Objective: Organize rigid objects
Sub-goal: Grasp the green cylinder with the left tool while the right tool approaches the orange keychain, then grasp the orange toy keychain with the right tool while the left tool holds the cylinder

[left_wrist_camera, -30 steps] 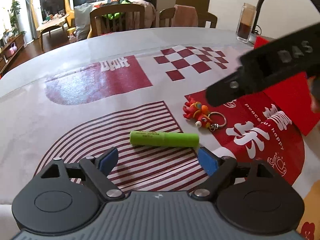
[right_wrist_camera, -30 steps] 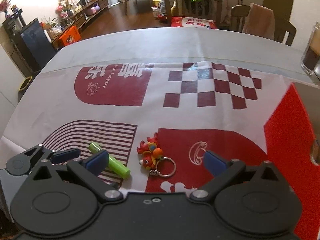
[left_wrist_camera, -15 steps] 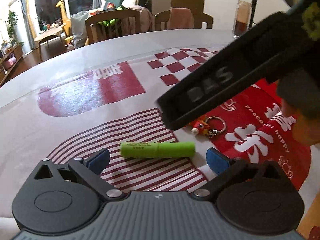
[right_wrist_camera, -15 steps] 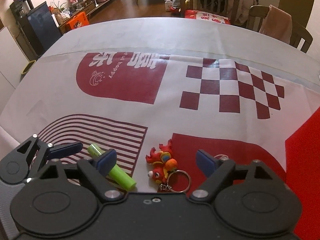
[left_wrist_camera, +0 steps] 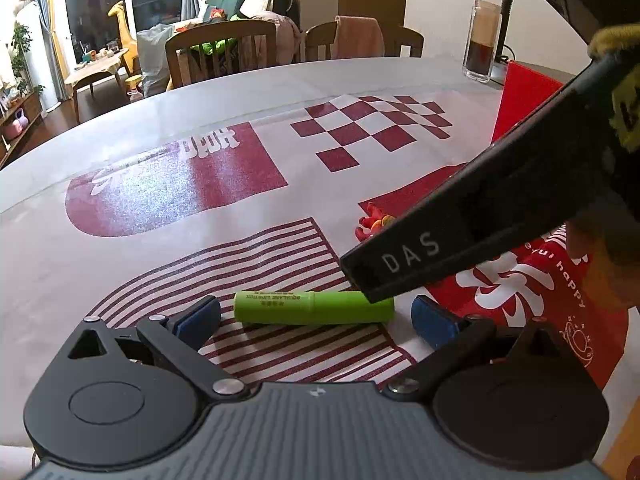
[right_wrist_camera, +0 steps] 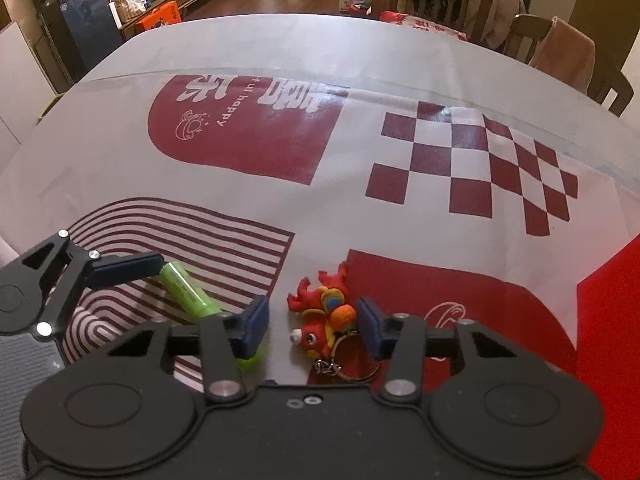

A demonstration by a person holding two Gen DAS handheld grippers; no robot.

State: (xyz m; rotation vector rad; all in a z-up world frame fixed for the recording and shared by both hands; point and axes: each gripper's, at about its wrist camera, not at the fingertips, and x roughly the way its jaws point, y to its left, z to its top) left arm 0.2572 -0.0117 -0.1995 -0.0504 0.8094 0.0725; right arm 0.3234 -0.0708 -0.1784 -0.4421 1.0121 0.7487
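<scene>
My right tool (right_wrist_camera: 314, 322) is closing its jaws around the red and orange keychain figure (right_wrist_camera: 322, 314), which lies between the blue pads (right_wrist_camera: 370, 326); the pads stand just beside it on either side, and I can't see them pressing on it. Its metal ring (right_wrist_camera: 352, 364) rests on the red patch of the printed cloth (right_wrist_camera: 248, 148) covering the counter.

My left tool (left_wrist_camera: 316, 318) has its jaws spread wide, with the green tube (left_wrist_camera: 312, 307) lying crosswise between the pads on the striped part of the cloth and touching neither. From the left wrist view the right tool's black body cuts across in front, hiding most of the figure and one end of the tube. A red sheet (right_wrist_camera: 612, 320) lies at the counter's right side, and a glass (left_wrist_camera: 482, 42) stands near the far edge.
</scene>
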